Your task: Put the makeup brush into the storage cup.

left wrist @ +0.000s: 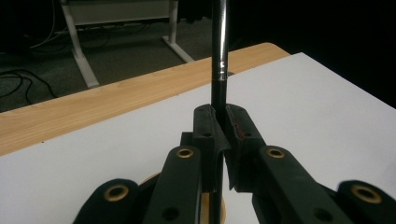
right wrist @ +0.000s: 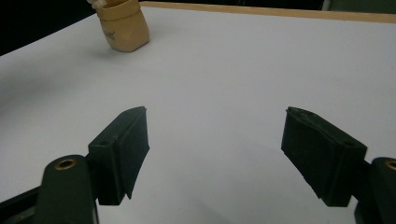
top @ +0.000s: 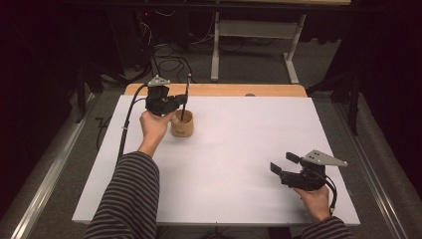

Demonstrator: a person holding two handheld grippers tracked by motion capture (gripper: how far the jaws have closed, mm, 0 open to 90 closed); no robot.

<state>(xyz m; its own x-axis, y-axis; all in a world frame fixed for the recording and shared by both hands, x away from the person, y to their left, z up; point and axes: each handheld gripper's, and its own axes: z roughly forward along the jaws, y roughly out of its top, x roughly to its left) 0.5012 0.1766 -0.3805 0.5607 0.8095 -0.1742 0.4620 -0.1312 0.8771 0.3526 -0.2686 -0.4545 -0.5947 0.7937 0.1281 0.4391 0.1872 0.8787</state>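
Thin dark rod (top: 186,97): slim, black, glossy, with pale scuffed ring partway up shaft in left gripper view (left wrist: 219,51). Stands near upright, slight lean, lower end inside wooden cup (top: 182,124), upper end well above cup rim.

Wooden cup: small, tan, rounded body, open top, faint mark on side (right wrist: 124,25). Stands upright on white board, near board's far left part, just short of bare wooden table strip behind. Rod sits toward cup's middle.
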